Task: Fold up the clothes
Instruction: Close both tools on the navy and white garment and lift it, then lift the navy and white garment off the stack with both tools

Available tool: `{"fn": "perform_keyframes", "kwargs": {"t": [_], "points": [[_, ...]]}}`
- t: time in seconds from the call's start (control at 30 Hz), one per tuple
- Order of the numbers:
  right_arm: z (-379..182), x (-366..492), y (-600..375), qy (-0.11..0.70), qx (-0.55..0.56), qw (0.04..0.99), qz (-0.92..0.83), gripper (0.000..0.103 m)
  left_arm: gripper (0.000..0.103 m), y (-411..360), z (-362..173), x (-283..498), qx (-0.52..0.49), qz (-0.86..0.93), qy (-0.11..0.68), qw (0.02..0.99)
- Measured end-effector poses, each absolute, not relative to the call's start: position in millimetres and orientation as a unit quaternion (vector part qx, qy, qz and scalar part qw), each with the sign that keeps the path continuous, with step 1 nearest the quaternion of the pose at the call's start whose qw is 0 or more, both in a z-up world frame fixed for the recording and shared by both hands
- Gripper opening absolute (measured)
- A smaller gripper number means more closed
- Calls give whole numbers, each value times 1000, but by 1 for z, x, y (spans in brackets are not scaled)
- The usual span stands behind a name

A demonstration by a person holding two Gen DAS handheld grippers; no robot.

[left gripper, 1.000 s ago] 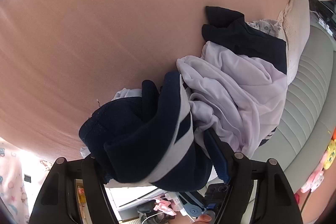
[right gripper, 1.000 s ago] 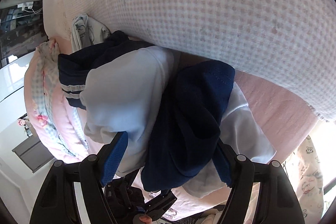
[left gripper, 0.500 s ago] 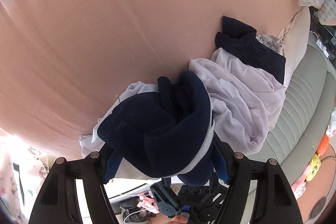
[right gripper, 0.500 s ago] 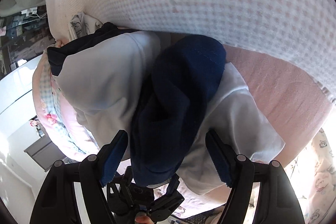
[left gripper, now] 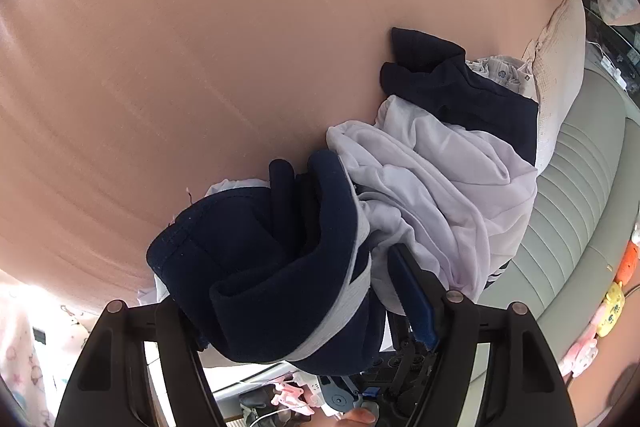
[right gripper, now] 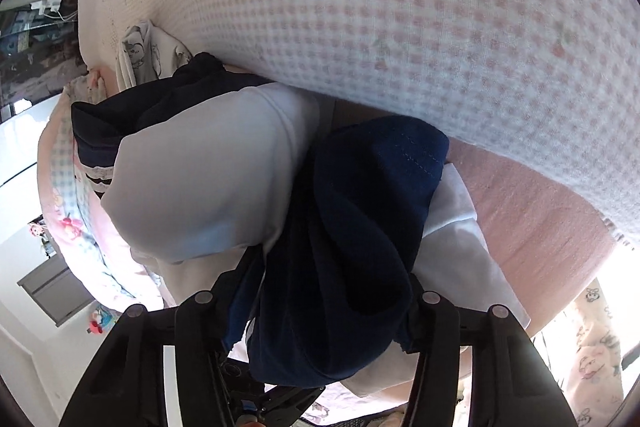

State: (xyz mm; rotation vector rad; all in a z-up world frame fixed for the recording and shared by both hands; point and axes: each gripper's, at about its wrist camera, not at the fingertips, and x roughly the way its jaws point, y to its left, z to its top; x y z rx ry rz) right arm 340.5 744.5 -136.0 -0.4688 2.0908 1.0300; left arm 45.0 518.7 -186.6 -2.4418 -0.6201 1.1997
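A navy-and-white garment [left gripper: 420,187] was seen bunched on a pink sheet [left gripper: 180,47], with one end lifted off it between the two grippers. In the left wrist view, a thick fold of navy cloth with a white band [left gripper: 280,267] was lodged in the left gripper [left gripper: 288,291]; its blue-padded right finger [left gripper: 412,291] was pressed into the cloth, while the other finger was hidden under the fabric, so the garment was judged to be pinched between fingers kept fairly wide by the bulk. The white part [left gripper: 436,195] was trailed away to the right, and a further navy part [left gripper: 452,83] was laid on the sheet beside a checked pillow [left gripper: 560,59]. A grey ribbed cushion [left gripper: 580,195] was seen at the right edge.

In the right wrist view, the right gripper [right gripper: 320,307] was found closed on a navy fold [right gripper: 360,247] (its fingertips were buried in the cloth, and only the black arms could be made out). A white panel [right gripper: 200,179] was bulged to the left of that fold, and navy cloth with white stripes [right gripper: 96,155] was seen further left. A pink-checked blanket [right gripper: 440,27] was spread above the garment, with the sheet [right gripper: 532,227] exposed to the right below it.
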Motion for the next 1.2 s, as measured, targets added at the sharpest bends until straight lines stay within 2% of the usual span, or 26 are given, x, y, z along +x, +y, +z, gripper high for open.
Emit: {"fn": "perform_keyframes", "kwargs": {"t": [0.03, 0.07, 0.1, 0.13, 0.2, 0.23, 0.3, 0.43, 0.63, 0.7, 0.8, 0.93, 1.2], "points": [[-136, 340, 746, 816, -180, 373, 403, 49, 70, 518, -185, 45, -860, 427, -215, 177], [-137, 340, 748, 816, -178, 374, 404, 46, 63, 517, -183, 46, -860, 432, -206, 178], [-137, 341, 749, 817, -173, 373, 405, 44, 50, 517, -181, 47, -859, 436, -199, 180], [-138, 342, 750, 818, -169, 370, 408, 43, 45, 516, -179, 47, -858, 440, -195, 182], [-138, 344, 752, 817, -163, 369, 411, 34, 30, 514, -175, 49, -855, 447, -187, 187], [-137, 344, 754, 817, -163, 369, 413, 31, 28, 513, -173, 50, -853, 450, -183, 189], [-133, 341, 759, 808, -171, 372, 425, 17, 22, 512, -169, 52, -850, 457, -175, 194], [-112, 326, 779, 765, -212, 385, 471, 15, 19, 515, -155, 55, -840, 475, -149, 213], [-91, 315, 806, 733, -227, 380, 516, 14, 18, 516, -130, 55, -826, 475, -172, 251], [-84, 309, 808, 722, -235, 378, 530, 14, 18, 520, -119, 57, -818, 482, -158, 269], [-78, 298, 794, 696, -255, 378, 554, 14, 18, 523, -107, 61, -808, 494, -133, 292], [-72, 298, 782, 682, -253, 368, 579, 14, 18, 512, -97, 68, -796, 499, -148, 310], [-77, 289, 713, 684, -247, 350, 590, 14, 18, 492, -98, 105, -782, 499, -131, 350]]}}
